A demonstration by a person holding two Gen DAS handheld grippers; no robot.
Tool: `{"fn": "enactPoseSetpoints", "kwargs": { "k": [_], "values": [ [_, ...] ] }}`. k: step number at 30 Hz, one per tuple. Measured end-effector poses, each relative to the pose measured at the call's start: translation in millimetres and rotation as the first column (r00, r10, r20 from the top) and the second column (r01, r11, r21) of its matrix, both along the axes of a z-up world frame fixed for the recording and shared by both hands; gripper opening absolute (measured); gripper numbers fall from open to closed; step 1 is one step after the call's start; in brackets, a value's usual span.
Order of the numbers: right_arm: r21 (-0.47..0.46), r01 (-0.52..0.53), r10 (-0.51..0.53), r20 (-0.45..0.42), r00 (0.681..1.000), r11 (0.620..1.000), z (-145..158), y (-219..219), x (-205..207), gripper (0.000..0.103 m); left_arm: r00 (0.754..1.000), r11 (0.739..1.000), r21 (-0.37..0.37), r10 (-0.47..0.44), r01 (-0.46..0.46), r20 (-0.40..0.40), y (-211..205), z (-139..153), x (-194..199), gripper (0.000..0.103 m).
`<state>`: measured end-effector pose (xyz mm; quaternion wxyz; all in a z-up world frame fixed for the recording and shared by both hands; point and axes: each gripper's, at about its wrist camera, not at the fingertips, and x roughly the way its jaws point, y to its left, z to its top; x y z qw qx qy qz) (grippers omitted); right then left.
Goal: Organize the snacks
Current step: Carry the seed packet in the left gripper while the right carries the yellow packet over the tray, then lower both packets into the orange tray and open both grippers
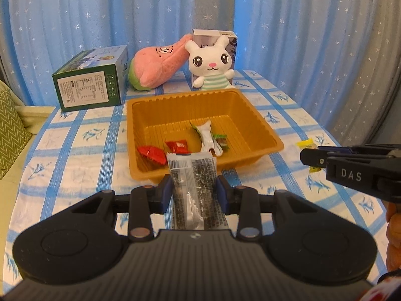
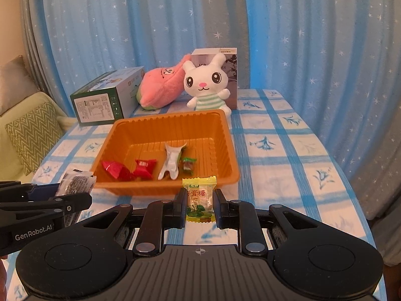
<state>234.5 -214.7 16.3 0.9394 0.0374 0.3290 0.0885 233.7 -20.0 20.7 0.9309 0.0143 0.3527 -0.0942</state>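
Observation:
An orange plastic tray (image 1: 265, 128) (image 2: 226, 135) sits mid-table and holds two red candies (image 1: 150, 153) (image 2: 145, 166), a white wrapper (image 1: 209, 138) (image 2: 171, 161) and a small green-brown candy (image 1: 221, 141) (image 2: 188, 164). My left gripper (image 1: 194, 192) is shut on a black-and-clear snack packet (image 1: 193, 175) (image 2: 75, 183), just in front of the tray's near rim. My right gripper (image 2: 199, 204) is shut on a yellow-green candy (image 2: 199, 198) (image 1: 305, 144), near the tray's near right corner.
At the back stand a green box (image 1: 87, 85) (image 2: 100, 104), a pink plush (image 1: 160, 65) (image 2: 160, 85), a white bunny plush (image 1: 211, 62) (image 2: 206, 85) and a grey box (image 1: 215, 36) (image 2: 225, 55). The checked tablecloth (image 1: 75, 155) (image 2: 288, 165) drops off left and right; a sofa cushion (image 2: 35, 138) lies left.

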Motion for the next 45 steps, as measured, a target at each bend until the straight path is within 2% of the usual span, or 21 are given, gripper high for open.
{"fn": "enactPoseSetpoints", "kwargs": {
  "k": [11,20,31,45],
  "values": [
    [0.015,-0.023,0.023,-0.017,1.000,1.000,10.1,3.0,56.9,0.022,1.000,1.000,-0.017,0.013,-0.013,-0.002,11.0,2.0,50.2,0.034],
    [0.016,-0.043,0.043,-0.033,0.999,0.999,13.6,13.8,98.1,0.022,0.999,0.999,-0.003,0.033,-0.033,-0.003,21.6,3.9,88.8,0.034],
    [0.016,-0.059,0.060,-0.057,0.997,0.998,7.0,22.3,124.3,0.022,0.999,1.000,0.009,0.029,-0.029,-0.014,22.7,2.2,117.6,0.034],
    [0.025,-0.046,0.048,-0.077,0.996,0.999,0.8,19.8,138.1,0.022,0.999,1.000,0.010,0.026,-0.026,-0.042,21.2,-11.3,141.2,0.034]
  ]
}}
